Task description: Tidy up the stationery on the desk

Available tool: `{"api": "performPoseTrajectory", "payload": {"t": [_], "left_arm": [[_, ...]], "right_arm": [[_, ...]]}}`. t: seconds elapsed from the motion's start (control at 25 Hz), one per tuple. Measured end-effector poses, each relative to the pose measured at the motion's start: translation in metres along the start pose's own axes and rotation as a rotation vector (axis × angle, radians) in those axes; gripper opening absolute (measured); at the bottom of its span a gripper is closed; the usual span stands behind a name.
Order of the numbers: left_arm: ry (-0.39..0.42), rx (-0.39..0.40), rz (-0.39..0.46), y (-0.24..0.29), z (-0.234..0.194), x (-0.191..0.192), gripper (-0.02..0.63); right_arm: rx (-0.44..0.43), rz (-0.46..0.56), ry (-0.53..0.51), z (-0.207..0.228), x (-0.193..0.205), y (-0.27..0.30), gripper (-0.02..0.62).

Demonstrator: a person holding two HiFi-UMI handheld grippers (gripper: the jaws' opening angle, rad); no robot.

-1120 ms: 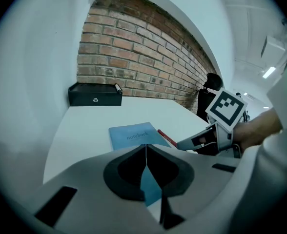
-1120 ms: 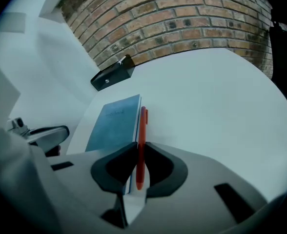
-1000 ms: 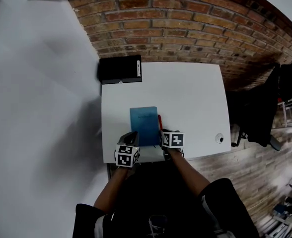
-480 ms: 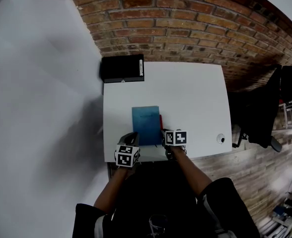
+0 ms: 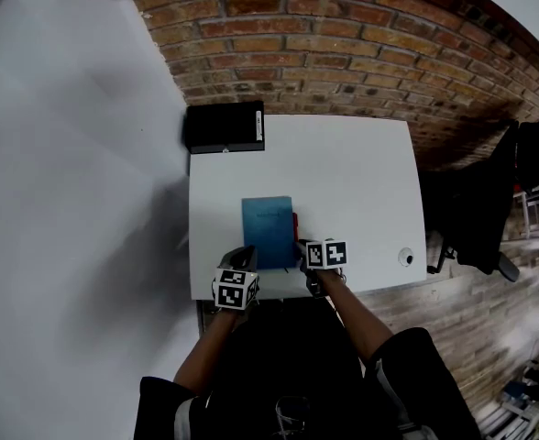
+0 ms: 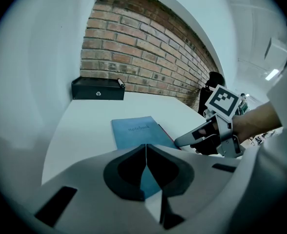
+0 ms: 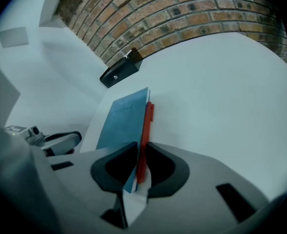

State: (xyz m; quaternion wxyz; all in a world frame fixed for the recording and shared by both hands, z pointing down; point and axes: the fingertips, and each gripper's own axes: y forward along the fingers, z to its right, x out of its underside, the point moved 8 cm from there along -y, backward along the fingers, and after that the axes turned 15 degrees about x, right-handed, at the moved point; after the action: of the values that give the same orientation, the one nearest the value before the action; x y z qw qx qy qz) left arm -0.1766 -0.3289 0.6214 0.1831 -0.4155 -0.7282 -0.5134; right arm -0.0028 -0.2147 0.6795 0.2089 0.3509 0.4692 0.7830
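A blue notebook [image 5: 268, 232] lies flat near the front of the white desk [image 5: 343, 172]. A red pen [image 7: 146, 126] lies along the notebook's [image 7: 124, 116] right edge. My right gripper [image 7: 138, 165] is shut on the pen's near end. In the head view that gripper [image 5: 302, 247] sits at the notebook's near right corner, with the pen [image 5: 295, 223] reaching away from it. My left gripper [image 6: 146, 150] is shut with nothing in it, over the notebook's [image 6: 133, 129] near left corner. It also shows in the head view [image 5: 244, 253].
A black box [image 5: 224, 126] stands at the desk's far left corner against the brick wall [image 5: 343, 44]. A round cable hole [image 5: 405, 257] is near the desk's front right corner. A dark chair [image 5: 489, 200] stands right of the desk.
My right gripper has tilted a little, its marker cube shifting slightly right, still with the pen. The left gripper and the notebook have kept still.
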Motion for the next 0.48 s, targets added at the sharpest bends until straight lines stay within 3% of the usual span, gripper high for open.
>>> {"api": "performPoseTrajectory", "payload": {"t": [0.48], "left_arm": [[0.015,-0.014,0.011,-0.0013,0.0021,-0.0045,0.018]], "right_arm": [[-0.016,0.061,0.068,0.0082,-0.003,-0.0059,0.066]]}}
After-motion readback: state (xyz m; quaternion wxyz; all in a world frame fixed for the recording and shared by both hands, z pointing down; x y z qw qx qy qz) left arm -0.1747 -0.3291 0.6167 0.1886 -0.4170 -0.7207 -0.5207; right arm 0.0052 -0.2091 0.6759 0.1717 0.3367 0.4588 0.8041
